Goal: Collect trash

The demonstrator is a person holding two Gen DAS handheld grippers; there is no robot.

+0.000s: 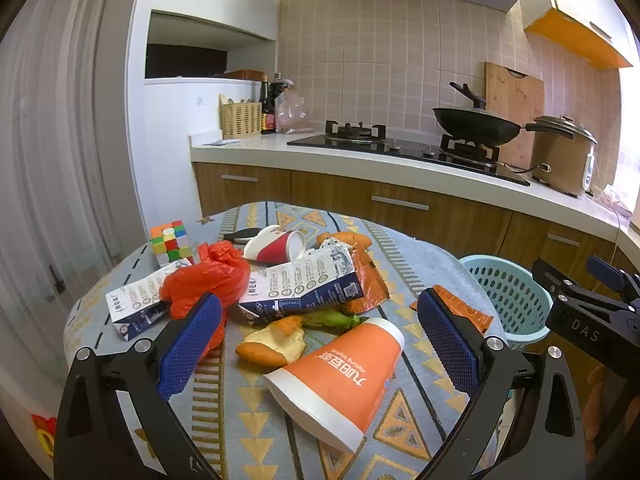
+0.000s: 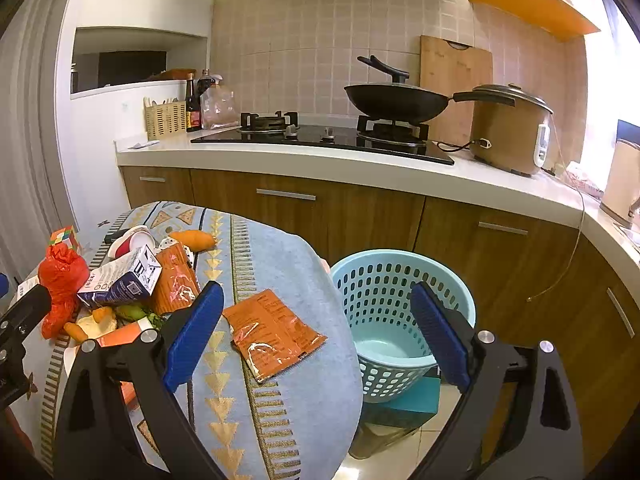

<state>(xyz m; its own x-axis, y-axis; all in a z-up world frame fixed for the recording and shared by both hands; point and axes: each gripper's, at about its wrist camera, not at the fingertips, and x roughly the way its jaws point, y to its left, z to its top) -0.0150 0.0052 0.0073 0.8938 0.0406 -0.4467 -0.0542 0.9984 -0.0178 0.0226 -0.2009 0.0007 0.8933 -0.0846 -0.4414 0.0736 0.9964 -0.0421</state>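
Trash lies on a round table with a patterned cloth (image 1: pixel 420 256). An orange paper cup (image 1: pixel 340 380) lies on its side between the fingers of my open left gripper (image 1: pixel 320 344). Behind it are food scraps (image 1: pixel 276 340), a blue milk carton (image 1: pixel 304 284), a red plastic bag (image 1: pixel 208 276), a red-and-white cup (image 1: pixel 276 246) and a second flattened carton (image 1: pixel 136 304). My right gripper (image 2: pixel 316 336) is open and empty over the table's right edge, above an orange wrapper (image 2: pixel 272 332). A light blue basket (image 2: pixel 384 320) stands on the floor to the right.
A Rubik's cube (image 1: pixel 170 242) sits at the table's far left. A carrot-shaped item (image 2: pixel 192 239) lies at the far side. Behind is a kitchen counter (image 1: pixel 360 160) with a stove, a black wok (image 1: pixel 476 124) and a rice cooker (image 2: pixel 508 132).
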